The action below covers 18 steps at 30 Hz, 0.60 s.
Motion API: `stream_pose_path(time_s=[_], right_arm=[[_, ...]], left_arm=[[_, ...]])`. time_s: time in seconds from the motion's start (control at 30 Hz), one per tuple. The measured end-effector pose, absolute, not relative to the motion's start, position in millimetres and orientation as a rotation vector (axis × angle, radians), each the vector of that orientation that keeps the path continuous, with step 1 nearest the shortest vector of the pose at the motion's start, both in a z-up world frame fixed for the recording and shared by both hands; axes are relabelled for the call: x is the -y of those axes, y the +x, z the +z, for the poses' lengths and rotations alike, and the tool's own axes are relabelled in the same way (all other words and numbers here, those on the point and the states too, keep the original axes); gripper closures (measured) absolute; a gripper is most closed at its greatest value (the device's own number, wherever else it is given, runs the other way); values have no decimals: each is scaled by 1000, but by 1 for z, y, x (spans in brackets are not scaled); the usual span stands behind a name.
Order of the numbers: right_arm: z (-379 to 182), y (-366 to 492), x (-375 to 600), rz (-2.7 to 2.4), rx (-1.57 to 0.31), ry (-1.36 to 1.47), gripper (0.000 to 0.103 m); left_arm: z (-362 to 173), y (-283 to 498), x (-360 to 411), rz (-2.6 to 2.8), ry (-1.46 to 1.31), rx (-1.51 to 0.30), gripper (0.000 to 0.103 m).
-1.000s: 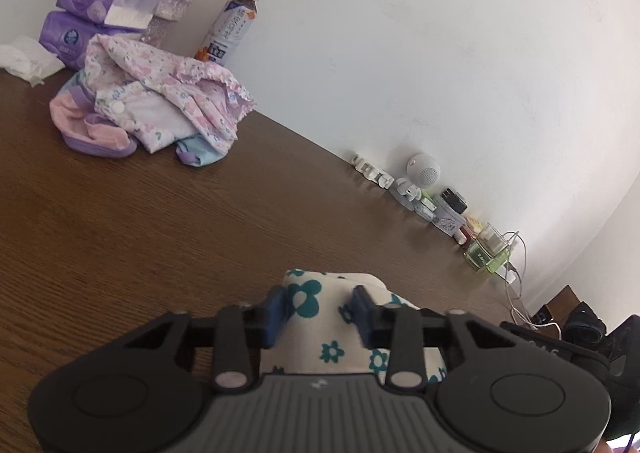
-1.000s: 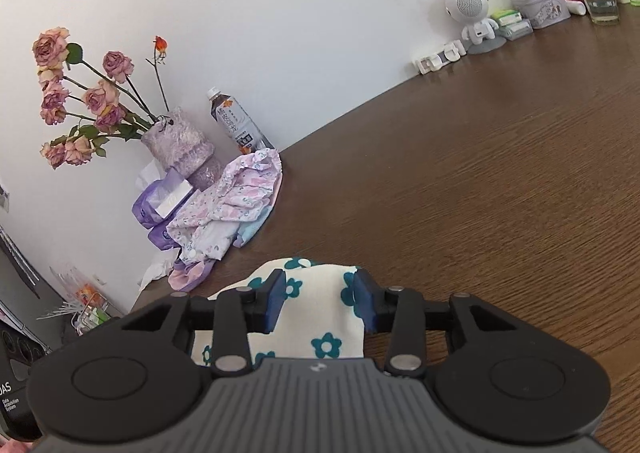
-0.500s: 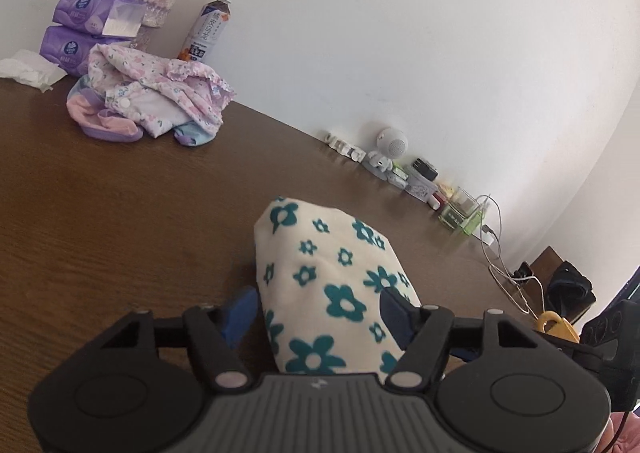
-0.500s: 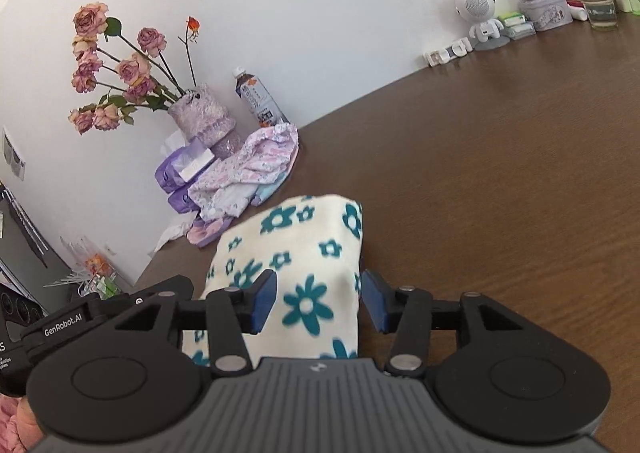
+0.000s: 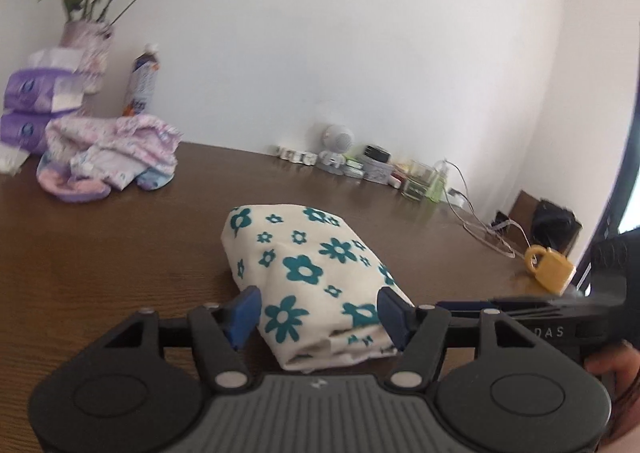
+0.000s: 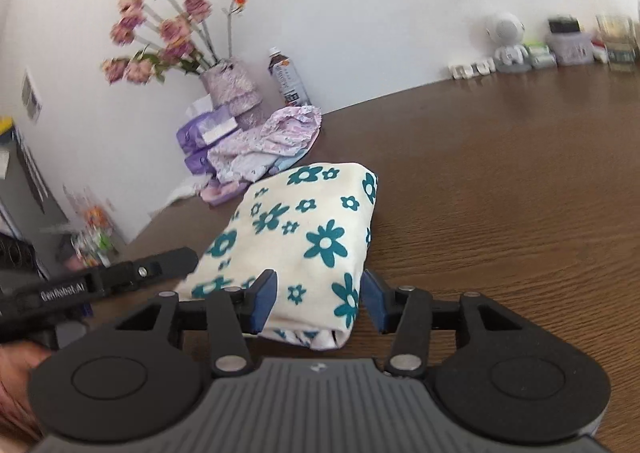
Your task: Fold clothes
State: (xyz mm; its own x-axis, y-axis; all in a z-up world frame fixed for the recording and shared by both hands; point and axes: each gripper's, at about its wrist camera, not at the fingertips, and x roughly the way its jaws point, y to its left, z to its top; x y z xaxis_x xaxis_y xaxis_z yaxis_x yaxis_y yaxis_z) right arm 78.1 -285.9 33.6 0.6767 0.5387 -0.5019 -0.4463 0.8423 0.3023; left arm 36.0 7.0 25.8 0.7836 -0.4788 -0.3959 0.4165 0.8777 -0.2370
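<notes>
A folded cream garment with teal flowers (image 5: 308, 269) lies flat on the brown wooden table (image 5: 100, 253); it also shows in the right wrist view (image 6: 296, 237). My left gripper (image 5: 318, 317) is open, its blue pads spread either side of the garment's near end, holding nothing. My right gripper (image 6: 318, 301) is open too, pads apart at the garment's near right corner. The left gripper's arm (image 6: 100, 285) shows at the left of the right wrist view.
A pile of pink and lilac clothes (image 5: 108, 157) lies at the back left by purple tissue packs (image 5: 32, 101), a flower vase (image 6: 232, 93) and a bottle (image 5: 142, 81). Small items and a cable (image 5: 472, 213) line the wall; a yellow mug (image 5: 550, 267) stands right.
Both grippers have opened, let go of the folded garment and drawn back from it. The garment now lies flat on the table, more of it in view.
</notes>
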Motion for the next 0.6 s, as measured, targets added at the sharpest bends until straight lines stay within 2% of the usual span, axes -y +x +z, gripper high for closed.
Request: stream_pose_path(time_s=[0.1, 0.17, 0.3, 0.33, 0.37, 0.47, 0.6], right_arm=[[30, 69, 277, 551, -633, 54, 55], [26, 70, 272, 544, -642, 40, 55], [19, 75, 267, 521, -652, 34, 56], [17, 77, 266, 520, -655, 41, 58], [15, 78, 266, 519, -658, 47, 64], [13, 79, 263, 532, -662, 76, 80], [11, 78, 256, 531, -658, 74, 87]], left_arm=[[23, 28, 9, -467, 20, -462, 46], [19, 29, 15, -440, 62, -474, 61], [14, 35, 13, -411, 45, -490, 73], [13, 36, 13, -407, 39, -490, 78], [13, 36, 12, -400, 33, -491, 81], [12, 38, 10, -380, -7, -497, 85], [11, 38, 9, -355, -37, -500, 89]])
